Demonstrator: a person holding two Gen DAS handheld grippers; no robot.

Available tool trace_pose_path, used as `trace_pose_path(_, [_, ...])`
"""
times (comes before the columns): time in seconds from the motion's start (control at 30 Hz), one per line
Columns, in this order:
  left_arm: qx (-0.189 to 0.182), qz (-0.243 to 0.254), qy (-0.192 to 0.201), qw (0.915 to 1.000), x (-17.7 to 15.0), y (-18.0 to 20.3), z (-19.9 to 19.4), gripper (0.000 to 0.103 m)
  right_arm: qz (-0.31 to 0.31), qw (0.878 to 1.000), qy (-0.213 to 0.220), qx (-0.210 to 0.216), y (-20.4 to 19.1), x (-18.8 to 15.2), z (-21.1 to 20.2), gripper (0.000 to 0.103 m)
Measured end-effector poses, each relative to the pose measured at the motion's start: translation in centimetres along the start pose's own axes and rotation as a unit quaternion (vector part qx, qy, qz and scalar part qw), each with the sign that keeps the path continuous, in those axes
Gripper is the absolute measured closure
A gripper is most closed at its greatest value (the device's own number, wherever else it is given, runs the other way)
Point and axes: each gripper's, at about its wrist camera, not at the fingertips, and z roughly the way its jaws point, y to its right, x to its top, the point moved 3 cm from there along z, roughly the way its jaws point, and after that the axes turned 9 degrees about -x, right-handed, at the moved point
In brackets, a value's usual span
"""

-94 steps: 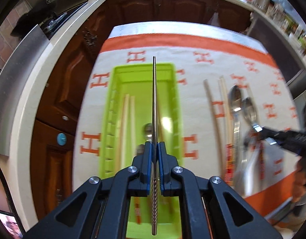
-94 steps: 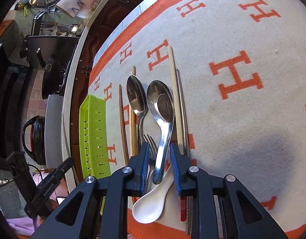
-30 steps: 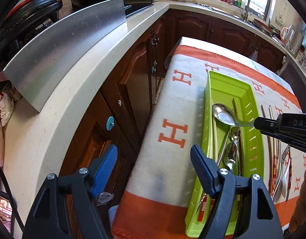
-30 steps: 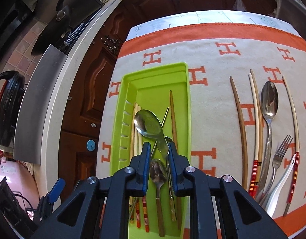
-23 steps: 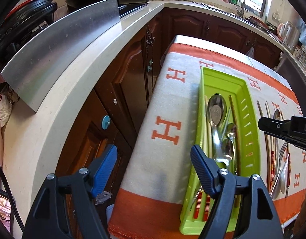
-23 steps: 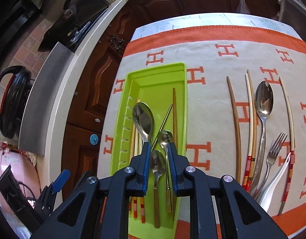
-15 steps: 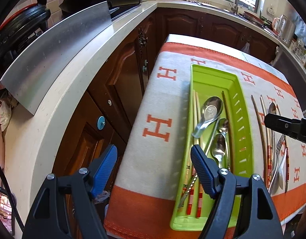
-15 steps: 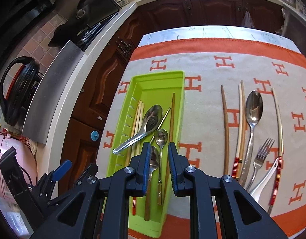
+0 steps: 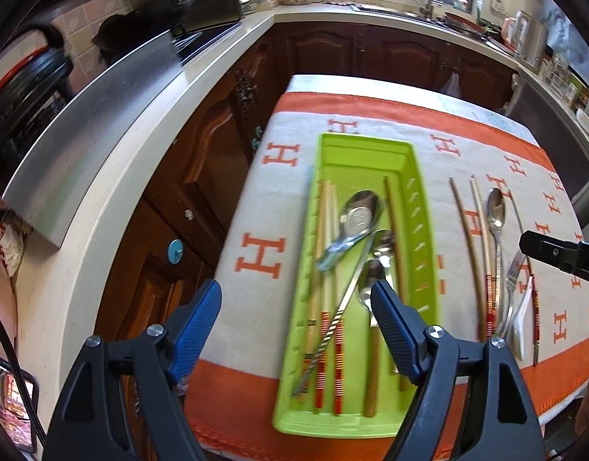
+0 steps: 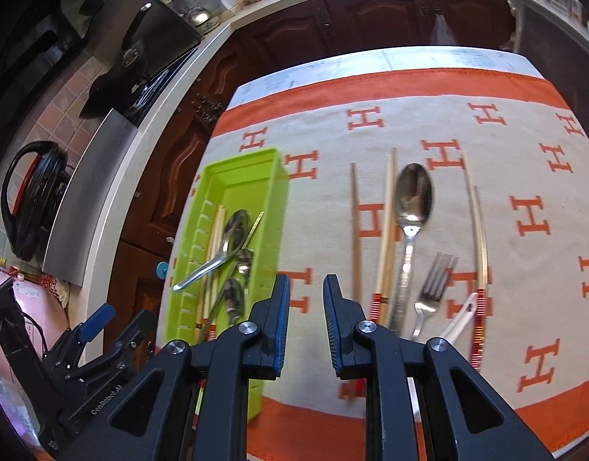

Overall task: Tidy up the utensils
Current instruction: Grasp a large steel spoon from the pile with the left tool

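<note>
Steel soup spoon with the broad stamped bowl (image 9: 358,217) now lies in the lime-green plastic utensil tray (image 9: 417,207), slanted across the pale chopsticks with red-banded ends (image 9: 325,269), its handle tip toward the tray's left wall; a second ago it was clamped in the right gripper (image 10: 306,322) above that tray. That gripper has since let go and shifted right: its blue-padded jaws stand a narrow gap apart with nothing between them, over bare cloth between the tray and the loose row. Left gripper (image 9: 294,330) is empty as well, jaws wide and opening further, hanging above the tray's near left corner; it has swung from the cabinet side toward the tray. Tray holds, besides the spoon, two smaller metal spoons (image 9: 375,269), a twisted metal rod (image 9: 333,326) and a dark wooden chopstick (image 9: 394,238), all roughly lengthwise. Orange-and-cream H-patterned cloth (image 10: 525,176) covers the table. Right of the tray, toward the cloth's near edge, remain: one brown chopstick (image 10: 355,230), a pale pair with red bands (image 10: 384,238), a long steel spoon (image 10: 411,207), a steel fork (image 10: 432,280), a white ceramic spoon (image 10: 461,317) and another chopstick pair (image 10: 480,246). Judgement: one more piece transferred, roughly half sorted; the right gripper appears headed back to the row for the next pick.
</note>
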Motion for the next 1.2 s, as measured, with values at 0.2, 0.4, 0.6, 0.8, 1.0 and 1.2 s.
trace_pose_path(0.2, [-0.008, 0.041, -0.003, 0.9991, 1.2, 4.5, -0.1, 0.024, 0.033, 0.999, 0.014, -0.003, 5.7, 0.5, -1.2, 0.085])
trace_pose_path(0.4, [-0.023, 0.078, -0.01, 0.9966, 2.5, 9.1, 0.4, 0.024, 0.074, 0.997, 0.02, 0.002, 11.4, 0.8, -1.4, 0.085])
trace_pose_path(0.6, [-0.052, 0.105, -0.017, 0.9929, 3.9, 13.5, 2.4, 0.024, 0.093, 0.996, 0.011, 0.007, 14.5, 0.2, -0.5, 0.085])
trace_pose_path(0.8, [-0.092, 0.106, -0.022, 0.9899, 5.6, 16.6, 6.3, 0.025, 0.1, 0.995, 0.0, 0.01, 17.0, -0.7, 0.8, 0.085])
trace_pose_path(1.0, [-0.115, 0.106, -0.015, 0.9876, 7.1, 18.9, 10.3, 0.025, 0.108, 0.994, -0.005, 0.017, 18.5, -0.9, 2.0, 0.085])
trace_pose_path(1.2, [-0.131, 0.125, -0.017, 0.9834, 7.5, 21.3, 13.0, 0.026, 0.113, 0.993, -0.013, 0.02, 19.8, -1.0, 3.3, 0.085])
